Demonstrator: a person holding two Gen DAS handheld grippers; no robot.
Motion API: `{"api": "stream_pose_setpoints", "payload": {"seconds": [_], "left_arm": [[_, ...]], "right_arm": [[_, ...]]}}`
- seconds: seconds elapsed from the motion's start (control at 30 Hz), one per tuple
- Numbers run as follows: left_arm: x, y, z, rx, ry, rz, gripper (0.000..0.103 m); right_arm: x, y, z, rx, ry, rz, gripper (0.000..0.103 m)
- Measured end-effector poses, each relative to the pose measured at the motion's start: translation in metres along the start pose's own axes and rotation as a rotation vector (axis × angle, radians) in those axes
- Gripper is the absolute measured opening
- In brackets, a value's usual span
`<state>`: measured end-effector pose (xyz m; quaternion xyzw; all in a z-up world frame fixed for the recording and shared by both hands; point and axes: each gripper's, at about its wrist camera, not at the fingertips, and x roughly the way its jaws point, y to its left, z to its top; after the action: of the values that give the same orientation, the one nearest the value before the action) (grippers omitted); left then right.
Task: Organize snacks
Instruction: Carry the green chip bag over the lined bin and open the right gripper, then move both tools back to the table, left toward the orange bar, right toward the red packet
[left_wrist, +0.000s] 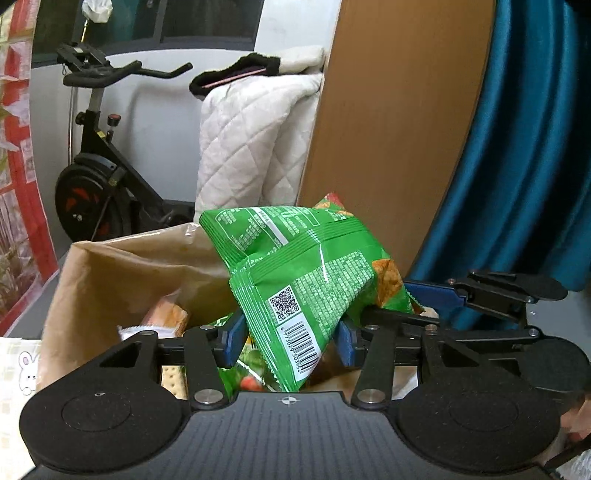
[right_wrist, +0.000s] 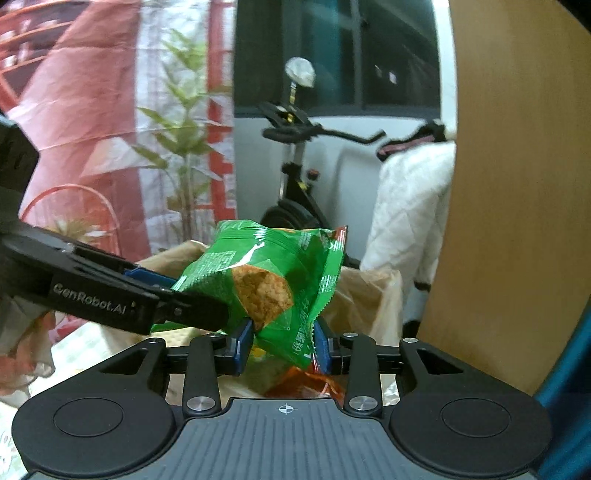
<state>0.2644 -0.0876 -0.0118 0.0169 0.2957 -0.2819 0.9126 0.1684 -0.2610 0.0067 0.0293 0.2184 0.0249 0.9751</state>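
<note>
Snacks are the matter: one green snack bag (left_wrist: 306, 280) is held up over the open brown paper bag (left_wrist: 122, 266), pinched from both sides. The left tool (left_wrist: 288, 339) is clenched on its barcode end, and the right tool (right_wrist: 282, 345) is clenched on the opposite corner. It looks light, crinkly and slippery, with brittle contents, so the flat sealed edges seem the safest hold. Inside the paper bag I count at least three more packets: an orange packet (left_wrist: 168, 317), a cracker pack (left_wrist: 171, 380) and a red-orange one (right_wrist: 306, 384).

Green snack packet (left_wrist: 306, 273) crumpled, tilted above open paper bag (left_wrist: 110, 273).
</note>
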Motion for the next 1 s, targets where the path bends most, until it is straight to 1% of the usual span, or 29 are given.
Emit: {"api": "stream_pose_setpoints", "payload": {"seconds": [0.1,0.13,0.2,0.27,0.43,0.57,0.67,0.77,0.9,1.0], "left_arm": [[0.007,0.008,-0.001,-0.031,0.010,-0.005,0.057],[0.007,0.010,-0.002,-0.045,0.013,-0.004,0.064],[0.003,0.015,-0.006,-0.066,0.004,0.015,0.072],[-0.005,0.020,-0.011,-0.065,-0.007,0.034,0.072],[-0.033,0.030,-0.018,-0.092,-0.057,0.097,0.072],[-0.065,0.025,-0.029,-0.070,-0.105,0.156,0.072],[-0.085,0.018,-0.040,-0.048,-0.131,0.178,0.072],[-0.099,0.012,-0.054,-0.038,-0.138,0.183,0.072],[-0.107,0.012,-0.076,-0.043,-0.134,0.195,0.072],[-0.113,0.014,-0.096,-0.056,-0.127,0.212,0.072]], "right_arm": [[0.013,-0.012,-0.005,0.041,0.012,-0.022,0.045],[0.014,-0.012,-0.010,0.047,0.012,-0.033,0.047],[0.013,-0.014,-0.015,0.056,0.014,-0.074,0.048],[0.004,-0.011,-0.022,0.047,0.000,-0.073,0.050],[-0.024,-0.008,-0.034,0.068,-0.023,-0.064,0.051],[-0.045,-0.001,-0.042,0.075,-0.028,-0.056,0.050],[-0.061,0.006,-0.050,0.053,-0.022,-0.056,0.050],[-0.074,0.013,-0.062,0.047,-0.008,-0.048,0.050],[-0.084,0.021,-0.081,0.050,0.021,-0.042,0.050],[-0.088,0.025,-0.100,0.076,0.047,-0.041,0.050]]}}
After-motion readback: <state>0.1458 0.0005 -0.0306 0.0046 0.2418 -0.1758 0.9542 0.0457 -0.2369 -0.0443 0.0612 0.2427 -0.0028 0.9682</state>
